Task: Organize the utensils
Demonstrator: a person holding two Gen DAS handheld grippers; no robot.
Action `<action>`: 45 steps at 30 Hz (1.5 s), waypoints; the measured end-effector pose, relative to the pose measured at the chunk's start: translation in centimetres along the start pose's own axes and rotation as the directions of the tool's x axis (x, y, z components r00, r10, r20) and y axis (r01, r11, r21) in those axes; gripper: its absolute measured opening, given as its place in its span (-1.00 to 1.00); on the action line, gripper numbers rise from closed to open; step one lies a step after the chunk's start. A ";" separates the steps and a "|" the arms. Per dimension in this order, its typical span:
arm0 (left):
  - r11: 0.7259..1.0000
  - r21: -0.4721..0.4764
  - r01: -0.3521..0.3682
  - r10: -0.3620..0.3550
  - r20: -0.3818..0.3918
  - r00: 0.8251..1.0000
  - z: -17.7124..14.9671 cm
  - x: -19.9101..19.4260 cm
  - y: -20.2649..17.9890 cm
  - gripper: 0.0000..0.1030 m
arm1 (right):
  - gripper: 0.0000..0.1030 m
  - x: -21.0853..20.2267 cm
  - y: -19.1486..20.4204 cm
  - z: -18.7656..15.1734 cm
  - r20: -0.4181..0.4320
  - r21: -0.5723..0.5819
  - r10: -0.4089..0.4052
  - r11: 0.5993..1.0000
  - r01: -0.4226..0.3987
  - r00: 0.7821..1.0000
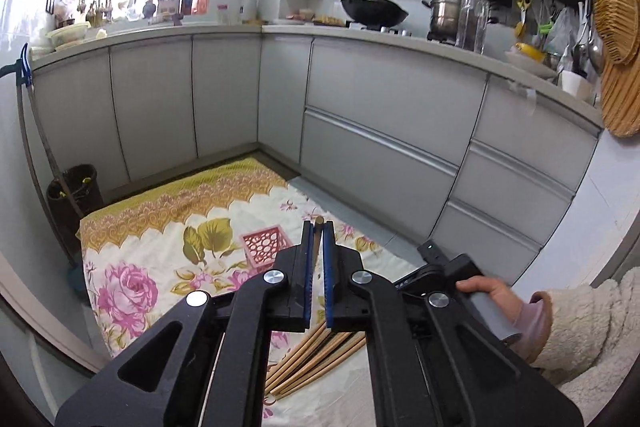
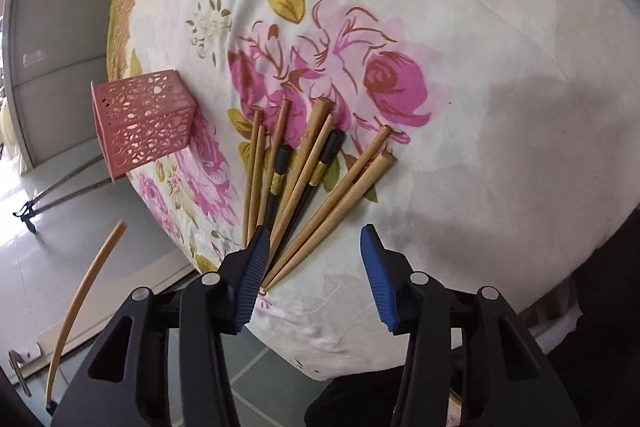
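Left wrist view: left tool (image 1: 319,227) clamps one pale bamboo chopstick (image 1: 319,223) between ribbed blue pads. Right tool (image 2: 314,259) gapes wide above fanned wooden and black chopsticks (image 2: 320,183) on floral cloth (image 2: 480,67). Pink perforated square holder (image 2: 144,123) stands beside them.

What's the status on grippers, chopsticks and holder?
Left gripper shut on one wooden chopstick, lifted. Right gripper open over chopstick pile. Pink holder upright on floral cloth, nothing blocking it.

The cloth holds eight wooden chopsticks (image 2: 320,187), two black chopsticks (image 2: 304,183) and one pink holder (image 2: 140,123); a ninth wooden chopstick (image 2: 80,291) is aloft.
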State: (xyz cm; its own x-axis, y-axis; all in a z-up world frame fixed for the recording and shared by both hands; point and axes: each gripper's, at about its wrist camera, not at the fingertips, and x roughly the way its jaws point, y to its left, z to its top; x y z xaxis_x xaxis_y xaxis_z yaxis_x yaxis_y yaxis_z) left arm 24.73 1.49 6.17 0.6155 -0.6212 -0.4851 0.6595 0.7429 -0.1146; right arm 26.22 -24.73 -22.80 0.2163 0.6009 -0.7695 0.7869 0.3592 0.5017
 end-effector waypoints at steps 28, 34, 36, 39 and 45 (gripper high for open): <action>0.998 -0.027 0.062 -0.058 0.127 0.990 0.2 -2.9 -0.5 -0.94 | -0.74 1.2 1.7 2.6 -0.034 -0.010 -0.304 0.953 0.304 0.952; 0.997 -0.020 0.072 -0.069 0.127 0.990 0.3 -3.0 -0.6 -0.94 | -0.76 -1.1 -0.9 1.8 -0.047 0.001 -0.359 0.933 0.360 0.932; 0.997 -0.026 0.073 -0.069 0.130 0.989 0.4 -3.0 -0.5 -0.94 | -0.76 -1.1 -1.2 1.9 -0.045 0.023 -0.329 0.944 0.330 0.943; 0.997 -0.032 0.075 -0.070 0.134 0.989 0.5 -3.1 -0.5 -0.94 | -0.60 -0.6 -0.7 2.1 -0.045 0.018 -0.338 0.941 0.339 0.940; 0.997 -0.027 0.075 -0.071 0.127 0.989 0.7 -2.9 -0.6 -0.94 | -0.36 0.3 1.5 2.0 -0.009 -0.017 -0.418 0.908 0.418 0.908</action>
State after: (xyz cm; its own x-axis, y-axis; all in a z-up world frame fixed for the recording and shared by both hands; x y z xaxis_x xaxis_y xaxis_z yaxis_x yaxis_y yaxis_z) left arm 22.83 2.67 8.24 0.6170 -0.6988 -0.3620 0.6918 0.7009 -0.1737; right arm 28.65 -25.43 -23.08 -0.1381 0.4018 -0.9053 0.7950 0.5900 0.1406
